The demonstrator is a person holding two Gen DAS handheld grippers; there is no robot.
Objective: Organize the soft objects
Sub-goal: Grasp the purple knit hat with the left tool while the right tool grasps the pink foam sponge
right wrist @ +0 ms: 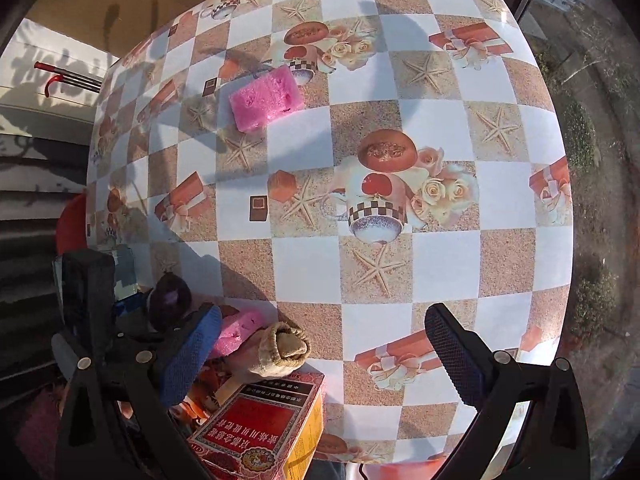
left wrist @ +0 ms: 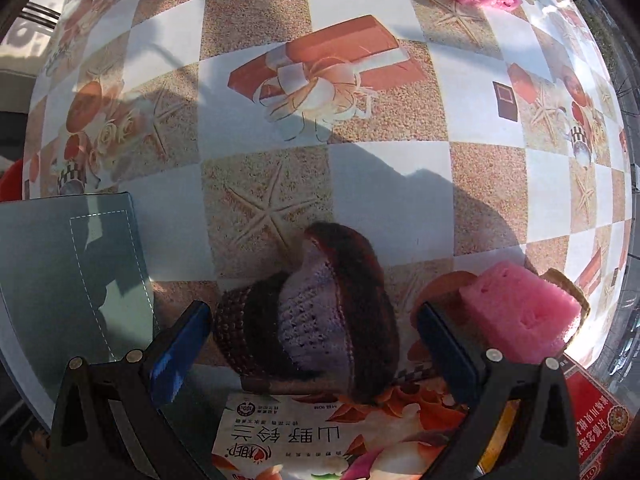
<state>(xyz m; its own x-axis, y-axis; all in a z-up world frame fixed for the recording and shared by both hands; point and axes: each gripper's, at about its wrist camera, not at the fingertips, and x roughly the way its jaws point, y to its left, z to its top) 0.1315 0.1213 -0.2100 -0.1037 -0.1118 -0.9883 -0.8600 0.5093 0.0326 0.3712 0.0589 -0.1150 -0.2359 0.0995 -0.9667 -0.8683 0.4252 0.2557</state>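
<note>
Knitted brown-purple piece point(left wrist: 320, 312) sits on the table point(left wrist: 380, 168) between the left gripper's point(left wrist: 316, 344) wide-open fingers, not yet clamped; pink sponge point(left wrist: 520, 312) just beside the right-hand finger; risk: closing snags sponge or snack packet point(left wrist: 288, 436) underneath; right gripper point(right wrist: 332, 356) wide, empty; far pink sponge point(right wrist: 266, 98) well apart.
</note>
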